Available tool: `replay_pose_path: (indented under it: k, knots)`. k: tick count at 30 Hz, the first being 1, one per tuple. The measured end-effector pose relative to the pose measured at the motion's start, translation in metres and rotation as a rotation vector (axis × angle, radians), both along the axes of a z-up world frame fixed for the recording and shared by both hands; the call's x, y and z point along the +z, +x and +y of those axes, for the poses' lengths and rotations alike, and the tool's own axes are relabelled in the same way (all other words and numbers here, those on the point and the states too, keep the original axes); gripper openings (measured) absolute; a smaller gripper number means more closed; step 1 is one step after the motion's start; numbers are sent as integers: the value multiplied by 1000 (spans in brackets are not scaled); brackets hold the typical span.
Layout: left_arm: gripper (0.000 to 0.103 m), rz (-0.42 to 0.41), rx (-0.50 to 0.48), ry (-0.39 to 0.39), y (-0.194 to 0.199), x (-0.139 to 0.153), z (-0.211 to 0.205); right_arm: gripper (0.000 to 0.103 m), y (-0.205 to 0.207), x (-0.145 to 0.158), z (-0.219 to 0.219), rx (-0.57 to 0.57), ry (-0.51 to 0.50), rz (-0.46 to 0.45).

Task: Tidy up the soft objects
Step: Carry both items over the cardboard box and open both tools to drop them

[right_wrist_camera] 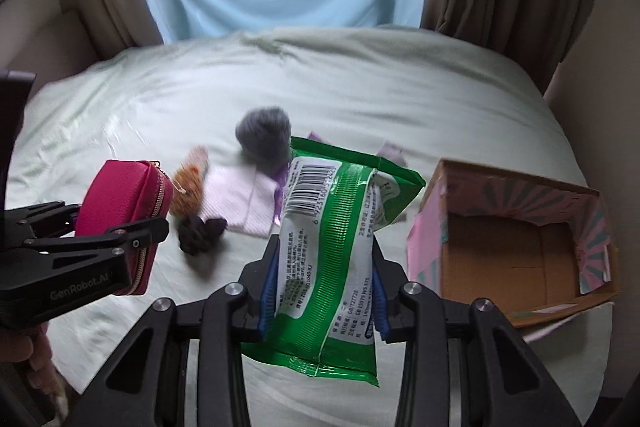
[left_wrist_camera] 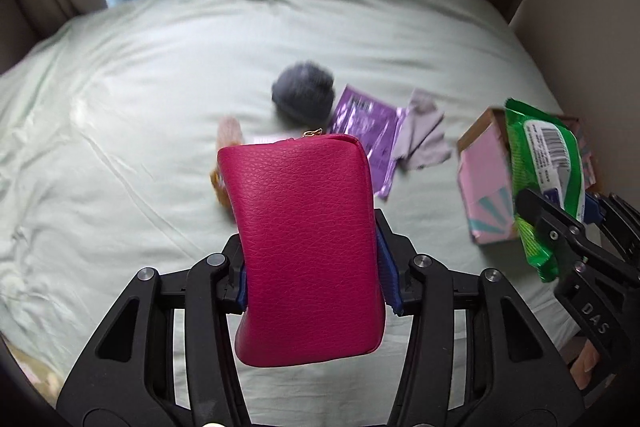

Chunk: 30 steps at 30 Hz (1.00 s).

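Nearest, the left gripper [left_wrist_camera: 316,263] has its jaws pinching one magenta pebbled-leather zip pouch [left_wrist_camera: 304,247] by its flat sides, held clear above the bed, its gold zipper pull at the far end. Beside it the right gripper [right_wrist_camera: 322,291] has its jaws clamped on one green-and-white plastic wipes packet [right_wrist_camera: 328,247], crinkled, barcode facing up, also lifted off the pale green bedsheet [right_wrist_camera: 120,115]. To the right sits one open cardboard box with pink patterned sides [right_wrist_camera: 516,247], nothing visible inside. Further out on the sheet lie one dark scrunchie [right_wrist_camera: 200,229], one folded white cloth [right_wrist_camera: 240,203], one orange fuzzy toy [right_wrist_camera: 188,187], one shiny purple sachet [left_wrist_camera: 364,135], one lilac cloth [left_wrist_camera: 424,135] and one grey fluffy ball [right_wrist_camera: 264,137].
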<state>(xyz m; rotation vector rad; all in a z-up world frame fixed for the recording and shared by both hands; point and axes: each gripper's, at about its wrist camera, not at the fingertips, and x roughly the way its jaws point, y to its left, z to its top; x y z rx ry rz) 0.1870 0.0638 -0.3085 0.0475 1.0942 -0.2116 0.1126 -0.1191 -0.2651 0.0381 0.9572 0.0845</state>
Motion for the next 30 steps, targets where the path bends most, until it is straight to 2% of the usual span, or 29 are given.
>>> replay_pose_path:
  k: [4, 7, 13, 19, 24, 30]
  knots:
    - [45, -62, 9, -16, 7, 50, -24, 35, -4, 43, -30, -39, 28, -23]
    - [45, -92, 13, -24, 11, 78, -53, 35, -4, 67, -56, -55, 34, -32]
    - [45, -77, -11, -59, 14, 94, -131, 35, 1, 90, -124, -69, 26, -12]
    - [45, 0, -38, -91, 23, 71, -218, 35, 17, 81, -200, -92, 35, 77]
    - [45, 71, -58, -63, 30, 36, -275, 35, 32, 51, -253, -104, 61, 183]
    - [45, 180, -109, 6, 40, -21, -326, 35, 53, 0, -293, -110, 115, 311]
